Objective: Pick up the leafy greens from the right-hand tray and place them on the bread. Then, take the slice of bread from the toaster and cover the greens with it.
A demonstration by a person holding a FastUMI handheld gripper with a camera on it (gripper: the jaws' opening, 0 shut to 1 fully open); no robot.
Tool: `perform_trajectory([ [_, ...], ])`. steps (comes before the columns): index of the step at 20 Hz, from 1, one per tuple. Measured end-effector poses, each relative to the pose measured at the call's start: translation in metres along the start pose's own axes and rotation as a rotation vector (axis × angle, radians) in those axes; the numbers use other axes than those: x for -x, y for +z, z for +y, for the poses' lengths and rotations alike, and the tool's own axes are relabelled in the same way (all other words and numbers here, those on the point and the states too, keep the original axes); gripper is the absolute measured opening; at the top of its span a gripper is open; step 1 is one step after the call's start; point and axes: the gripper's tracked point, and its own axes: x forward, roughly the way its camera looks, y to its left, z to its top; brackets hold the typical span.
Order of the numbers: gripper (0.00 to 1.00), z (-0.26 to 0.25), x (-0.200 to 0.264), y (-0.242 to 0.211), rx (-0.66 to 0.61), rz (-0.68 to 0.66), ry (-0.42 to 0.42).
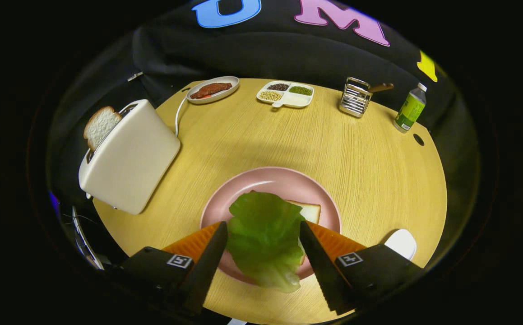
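Pink and round, the plate (pixel 261 183) sits on the pale wood-grain counter (pixel 333 149) just ahead of the fingers (pixel 216 253). On it lies a slice of bread (pixel 310 211), white with a tan crust, mostly covered by the leafy greens (pixel 265 237): a crinkled, glossy green leaf that spreads across the bread and hangs past the plate's near rim.

Beyond the plate, off to the left, a cream toaster (pixel 130 158) with smooth rounded sides holds a second bread slice (pixel 100 126) standing up out of its slot; its cord (pixel 178 115) trails back across the counter. Farther back is an oval white dish (pixel 230 90) with a reddish-brown slab of meat (pixel 210 89) in it. Beside that sits a white divided tray (pixel 290 100) with dark grains in one compartment, pale beans in another and green beans in a third; the near compartment looks bare. To the right stands a wire metal rack (pixel 355 100) with a wooden handle (pixel 381 87) sticking out, and past it a clear bottle (pixel 410 108) with a green label and white cap. The white edge of another tray (pixel 401 243) shows by the right finger.

The fingers stand wide apart, one on each side of the greens. Their inner edges are ridged, and they come close to the leaf's sides, but whether either one touches it I cannot tell. Nothing appears pinched between them.
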Motion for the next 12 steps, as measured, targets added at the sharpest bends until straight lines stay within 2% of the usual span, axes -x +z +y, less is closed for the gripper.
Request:
perform_trajectory([
  [6, 1.0, 0.033, 0.03, 0.035, -0.02, -0.086, 0.063],
  [12, 0.99, 0.104, 0.073, 0.086, 0.015, -0.201, 0.199],
])
